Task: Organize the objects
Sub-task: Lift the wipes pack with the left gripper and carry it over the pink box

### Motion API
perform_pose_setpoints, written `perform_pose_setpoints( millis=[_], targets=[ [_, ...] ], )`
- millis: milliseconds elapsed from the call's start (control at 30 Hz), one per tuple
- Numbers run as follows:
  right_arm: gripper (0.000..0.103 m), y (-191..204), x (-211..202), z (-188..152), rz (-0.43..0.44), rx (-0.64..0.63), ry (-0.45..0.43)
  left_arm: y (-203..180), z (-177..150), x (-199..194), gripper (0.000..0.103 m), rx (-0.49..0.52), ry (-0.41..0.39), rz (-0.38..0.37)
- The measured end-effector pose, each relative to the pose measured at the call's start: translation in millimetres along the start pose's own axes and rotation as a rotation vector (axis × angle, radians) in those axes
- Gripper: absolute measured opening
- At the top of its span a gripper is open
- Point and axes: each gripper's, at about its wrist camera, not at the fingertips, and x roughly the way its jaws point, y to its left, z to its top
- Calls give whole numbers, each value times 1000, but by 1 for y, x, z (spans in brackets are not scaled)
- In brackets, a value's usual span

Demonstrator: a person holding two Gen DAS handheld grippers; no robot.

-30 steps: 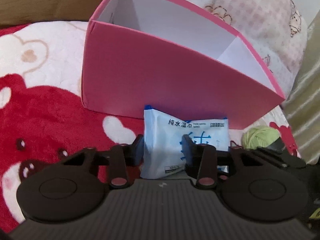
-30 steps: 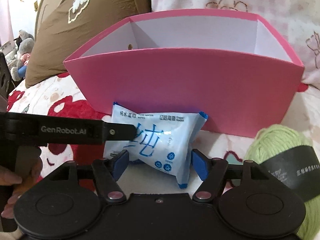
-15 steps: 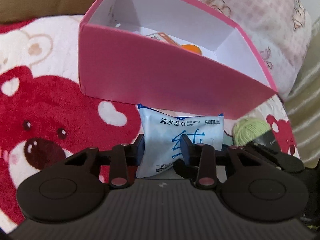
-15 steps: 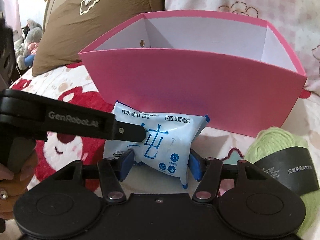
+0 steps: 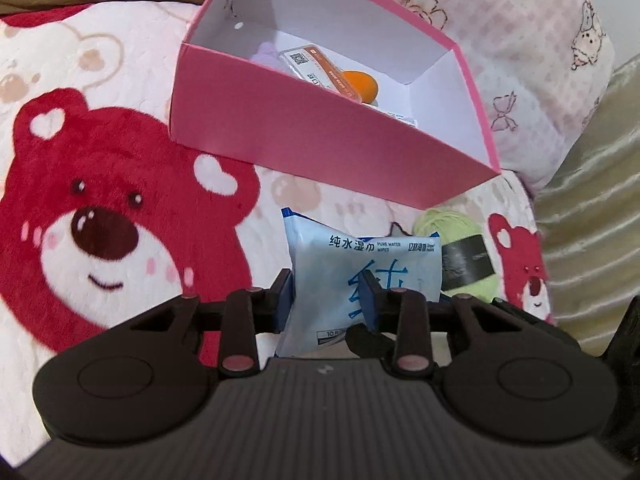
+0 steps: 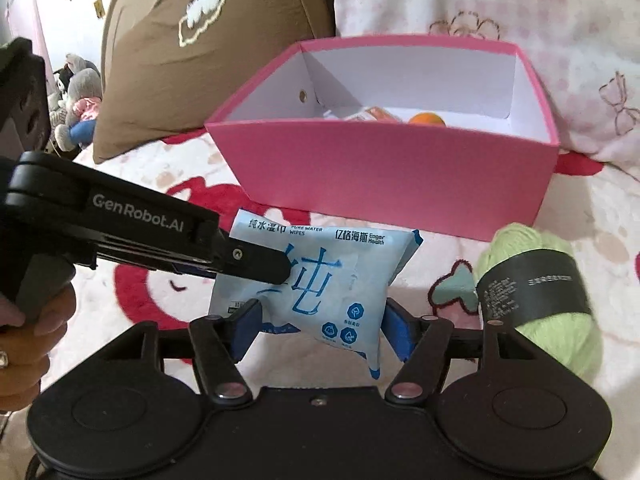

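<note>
A light blue pack of wet wipes point(image 5: 360, 256) hangs just above the bear blanket, in front of the pink box point(image 5: 304, 132). My left gripper point(image 5: 325, 284) is shut on the pack's left part, its jaws still closing and the pads pressing it in. In the right wrist view the left gripper point(image 6: 276, 268) reaches in from the left onto the pack point(image 6: 332, 276). My right gripper point(image 6: 322, 328) has the pack's lower edge between its jaws, which are opening, and the right pad stands just off the wrapper. The pink box point(image 6: 384, 176) holds an orange object point(image 5: 358, 82) and a flat packet point(image 5: 308, 58).
A green yarn ball point(image 6: 520, 248) with a black band lies right of the pack, near the box corner. A brown pillow point(image 6: 192, 60) and a pink patterned pillow point(image 5: 500, 40) stand behind the box. Plush toys point(image 6: 76, 96) sit far left. A hand point(image 6: 32, 340) holds the left gripper.
Both grippers rose with the pack, so the box's inside and its contents came into view. The right gripper's jaws widened off the pack's sides. The left gripper kept its grip.
</note>
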Motion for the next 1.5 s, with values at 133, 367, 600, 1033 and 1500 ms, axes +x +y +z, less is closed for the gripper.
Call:
perform_pose_setpoints(
  millis=[133,367,600,1033,1500],
  targets=[
    [76,3,-18,1,27,55,0,-14,-3,-13,33,24,34,12],
    [77,9,-37,5,23,64,20,-24,-9,-34,33,41,54,-4],
    [80,22,-59,10,9,29,35,-40,-8,-57,36,70,47,-1],
    [86,47,-77,33,12,-43,69,-49,6,-92,43,81,25,-1],
    [88,53,-97,53,-4,-58,18,-72,20,-119,39,175,-66,-13]
  ],
)
